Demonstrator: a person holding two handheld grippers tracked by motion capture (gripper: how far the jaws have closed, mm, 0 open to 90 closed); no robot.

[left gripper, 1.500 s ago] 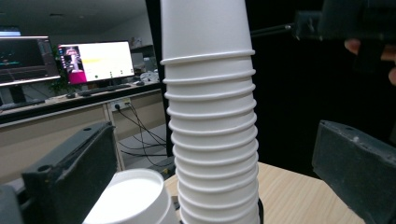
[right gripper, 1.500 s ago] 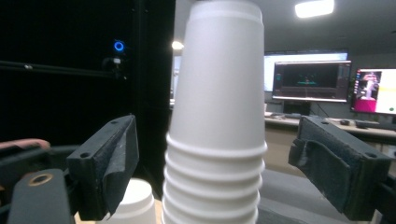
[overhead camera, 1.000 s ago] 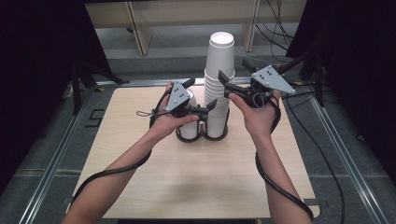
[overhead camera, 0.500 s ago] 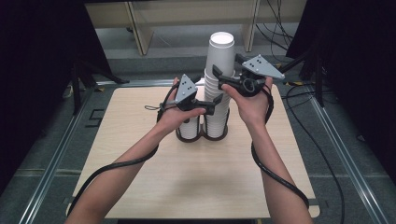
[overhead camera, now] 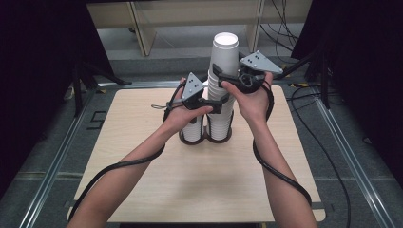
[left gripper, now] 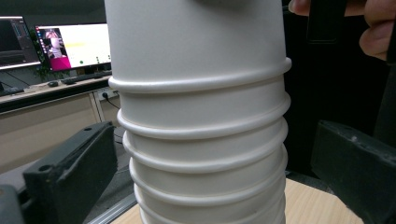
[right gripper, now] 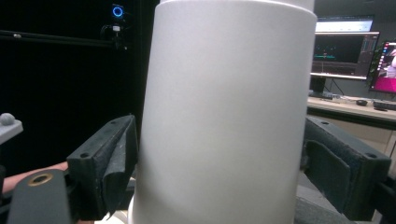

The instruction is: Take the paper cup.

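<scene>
High view: tall stack of white paper cups (overhead camera: 222,90) upright in black holder (overhead camera: 205,137) at bench (overhead camera: 142,190) centre. Left tool (overhead camera: 219,103) brackets lower cups, jaws apart. Right tool (overhead camera: 218,76) jaws flank top cup (overhead camera: 225,53), seemingly touching; grip uncertain. Judgement: top cup not yet separated; unstacking all ahead.

The high view looks forward and down on the cup stack (overhead camera: 223,85); both gripper views face it close up, from opposite sides.
</scene>
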